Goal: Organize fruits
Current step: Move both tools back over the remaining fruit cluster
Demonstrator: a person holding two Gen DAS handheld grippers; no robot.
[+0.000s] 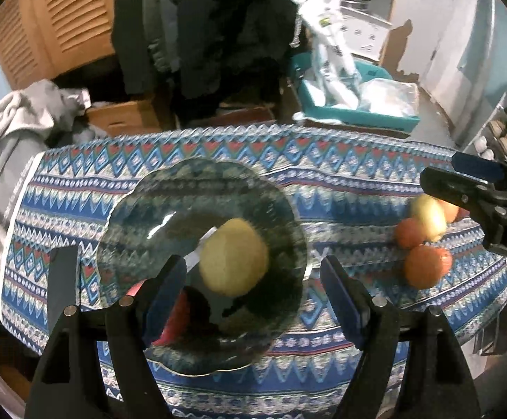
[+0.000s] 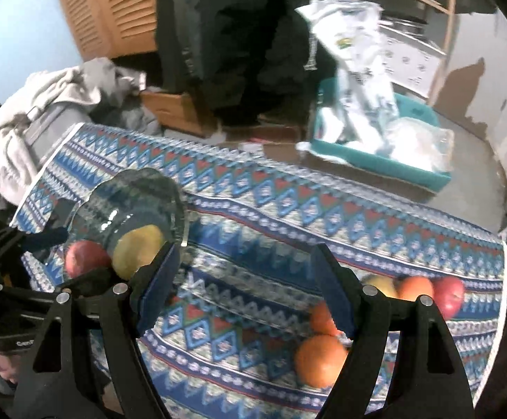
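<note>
The left tool (image 1: 253, 300) was seen nearest the lens, released, with nothing between its blue pads; the glass bowl (image 1: 169, 195) lay beneath and beyond it. The right tool (image 2: 244, 293) was likewise released and empty, held above the patterned cloth (image 2: 288, 209) covering the surface. Inside the bowl a yellow fruit (image 1: 234, 256) and a red apple (image 2: 86, 256) were found already placed. Well apart from the bowl, on the cloth, a loose group was left: a large orange (image 2: 319, 359), a smaller orange (image 2: 321, 317) partly hidden by a tool finger, a yellowish fruit (image 2: 380, 284), a third orange (image 2: 415, 288) and a second red apple (image 2: 450, 295). The step in hand was judged to be a return for another fruit after a drop into the bowl. The next move would call for the right tool to be lowered over the nearest orange and closed gently on it, without the neighbours being set rolling.
</note>
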